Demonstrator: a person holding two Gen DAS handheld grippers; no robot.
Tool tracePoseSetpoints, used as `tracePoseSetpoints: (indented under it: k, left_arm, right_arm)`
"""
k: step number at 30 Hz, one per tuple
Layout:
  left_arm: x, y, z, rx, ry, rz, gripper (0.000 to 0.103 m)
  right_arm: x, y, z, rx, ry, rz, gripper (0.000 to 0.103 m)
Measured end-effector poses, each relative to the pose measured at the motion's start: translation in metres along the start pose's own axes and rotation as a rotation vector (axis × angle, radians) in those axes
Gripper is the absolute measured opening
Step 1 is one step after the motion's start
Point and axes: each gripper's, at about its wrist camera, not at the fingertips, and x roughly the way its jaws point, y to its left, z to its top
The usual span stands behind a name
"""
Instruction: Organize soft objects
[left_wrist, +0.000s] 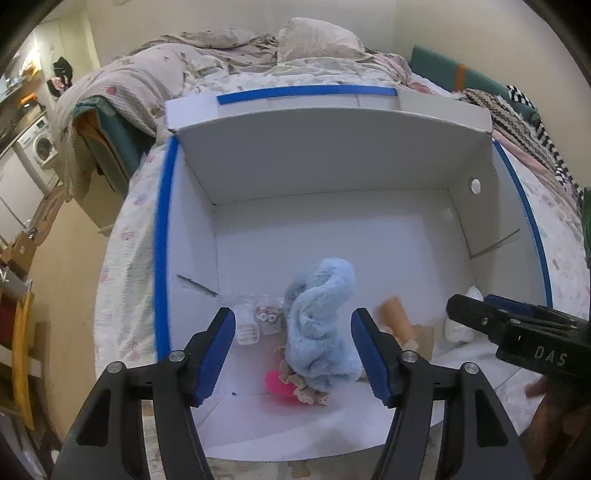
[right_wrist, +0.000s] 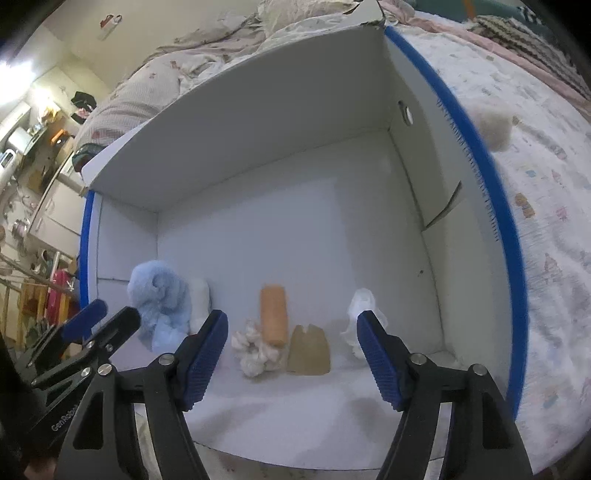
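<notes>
A white cardboard box (left_wrist: 332, 162) with blue-taped rims sits on the bed, also in the right wrist view (right_wrist: 258, 122). Inside lie a fluffy light-blue plush (left_wrist: 321, 317) (right_wrist: 162, 306), a pink item (left_wrist: 279, 384) under it, an orange roll (left_wrist: 397, 317) (right_wrist: 274, 314), a tan pad (right_wrist: 309, 350), a cream scrunchie (right_wrist: 255, 350) and a white item (left_wrist: 460, 328) (right_wrist: 364, 306). My left gripper (left_wrist: 293, 356) is open over the blue plush, holding nothing. My right gripper (right_wrist: 291, 358) is open above the box's near side, empty.
A beige fluffy ball (right_wrist: 493, 127) lies on the patterned bedsheet (right_wrist: 554, 206) right of the box. Rumpled bedding (left_wrist: 221, 55) lies beyond the box. A washing machine (left_wrist: 38, 146) and shelves stand at the left. A clear packet (left_wrist: 258, 321) lies in the box.
</notes>
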Motion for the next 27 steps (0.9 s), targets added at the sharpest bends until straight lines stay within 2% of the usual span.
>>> tracePoseSetpoints:
  k: [2,6,7,16,19,23,27]
  left_arm:
    - [-0.007,0.003,0.0,-0.016,-0.024,-0.002,0.062]
    - [-0.019,0.006,0.002,-0.022,-0.064,0.036,0.062]
    - [-0.02,0.007,0.002,-0.03,-0.066,0.043,0.062]
    - [-0.049,0.03,-0.006,-0.102,-0.088,0.054,0.064]
    - [-0.065,0.041,-0.012,-0.137,-0.101,0.034,0.072]
    - [-0.086,0.055,-0.025,-0.185,-0.113,0.021,0.073]
    - [-0.106,0.064,-0.038,-0.204,-0.145,0.022,0.087]
  right_arm:
    - [0.0,0.0,0.0,0.008,-0.003,-0.011,0.08]
    - [-0.007,0.002,0.002,0.016,-0.039,0.001,0.101]
    - [-0.01,0.004,0.002,0.015,-0.053,0.003,0.102]
    - [-0.047,0.008,-0.01,0.019,-0.178,0.031,0.103]
    - [-0.064,0.012,-0.018,0.018,-0.207,0.03,0.103]
    - [-0.084,0.021,-0.031,0.001,-0.236,0.034,0.103]
    - [-0.101,0.033,-0.046,-0.052,-0.256,0.005,0.103]
